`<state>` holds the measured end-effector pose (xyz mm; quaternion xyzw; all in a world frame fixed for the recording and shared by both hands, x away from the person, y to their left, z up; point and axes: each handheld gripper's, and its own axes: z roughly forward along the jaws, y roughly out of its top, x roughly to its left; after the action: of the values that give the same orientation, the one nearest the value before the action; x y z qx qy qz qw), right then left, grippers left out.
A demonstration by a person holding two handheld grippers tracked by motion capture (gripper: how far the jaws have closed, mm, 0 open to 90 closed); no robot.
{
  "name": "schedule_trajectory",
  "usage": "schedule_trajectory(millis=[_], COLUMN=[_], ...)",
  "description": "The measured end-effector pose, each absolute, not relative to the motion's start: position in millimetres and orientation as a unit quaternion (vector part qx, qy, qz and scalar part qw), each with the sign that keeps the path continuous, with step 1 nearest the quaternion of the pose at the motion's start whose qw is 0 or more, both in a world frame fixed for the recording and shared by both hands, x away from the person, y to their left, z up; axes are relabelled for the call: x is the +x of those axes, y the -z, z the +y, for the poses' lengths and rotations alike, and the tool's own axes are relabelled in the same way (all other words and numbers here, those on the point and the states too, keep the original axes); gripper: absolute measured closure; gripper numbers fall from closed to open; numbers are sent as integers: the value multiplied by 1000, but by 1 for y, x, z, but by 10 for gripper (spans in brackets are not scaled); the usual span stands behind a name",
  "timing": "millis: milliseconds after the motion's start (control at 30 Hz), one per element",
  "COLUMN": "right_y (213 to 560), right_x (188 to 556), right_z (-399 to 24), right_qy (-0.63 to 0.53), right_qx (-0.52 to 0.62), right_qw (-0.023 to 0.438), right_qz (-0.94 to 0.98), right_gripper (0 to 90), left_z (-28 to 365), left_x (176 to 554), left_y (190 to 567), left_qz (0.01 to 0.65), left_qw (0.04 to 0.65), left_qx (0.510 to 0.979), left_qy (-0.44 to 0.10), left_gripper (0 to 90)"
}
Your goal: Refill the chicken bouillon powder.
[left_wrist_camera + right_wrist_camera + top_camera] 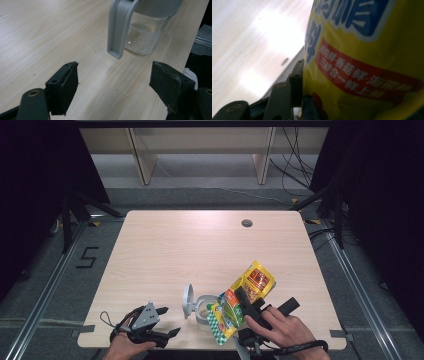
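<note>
While the pale wooden bench (165, 250) stands on grey carpet, the right tongs (248, 303) clamp the yellow packet (243, 296) (tilted over the clear jug (202, 306)), left tongs (162, 321) apart nearby.

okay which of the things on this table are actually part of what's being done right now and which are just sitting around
In use:
- yellow printed snack packet, clamped in the right gripper and tilted over the jug
- clear plastic jug with grey handle and open grey lid
- left gripper, jaws open, pointing at the jug's handle without touching it

Lying about:
- round grey cable hole in the light wooden table
</note>
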<state>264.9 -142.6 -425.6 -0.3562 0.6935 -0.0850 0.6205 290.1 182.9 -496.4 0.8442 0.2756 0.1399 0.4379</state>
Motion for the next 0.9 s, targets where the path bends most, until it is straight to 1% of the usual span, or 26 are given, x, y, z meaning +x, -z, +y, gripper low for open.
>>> schedule_trajectory(millis=[67, 133, 233, 567, 667, 733, 900], right_y=[424, 423, 419, 410, 410, 408, 406], right_x=[264, 265, 267, 276, 274, 276, 274], right_z=[-143, -145, -144, -135, -137, -138, -139], right_qy=[101, 85, 93, 85, 86, 89, 83], right_qx=[-343, -333, -331, -332, -308, -323, -319], right_qw=[599, 597, 593, 555, 556, 552, 547], right_qz=[716, 725, 728, 758, 768, 763, 769], right_gripper=[529, 530, 531, 531, 532, 531, 532], left_z=[183, 182, 182, 182, 183, 182, 182], left_x=[290, 290, 289, 289, 289, 289, 289], left_y=[496, 497, 497, 496, 495, 496, 496], left_qz=[276, 277, 279, 278, 275, 278, 277], left_qw=[441, 446, 443, 444, 441, 443, 443], left_qx=[843, 840, 841, 840, 843, 841, 841], left_qy=[-138, -139, -137, -141, -137, -141, -142], left_gripper=[219, 219, 219, 219, 219, 220, 219])
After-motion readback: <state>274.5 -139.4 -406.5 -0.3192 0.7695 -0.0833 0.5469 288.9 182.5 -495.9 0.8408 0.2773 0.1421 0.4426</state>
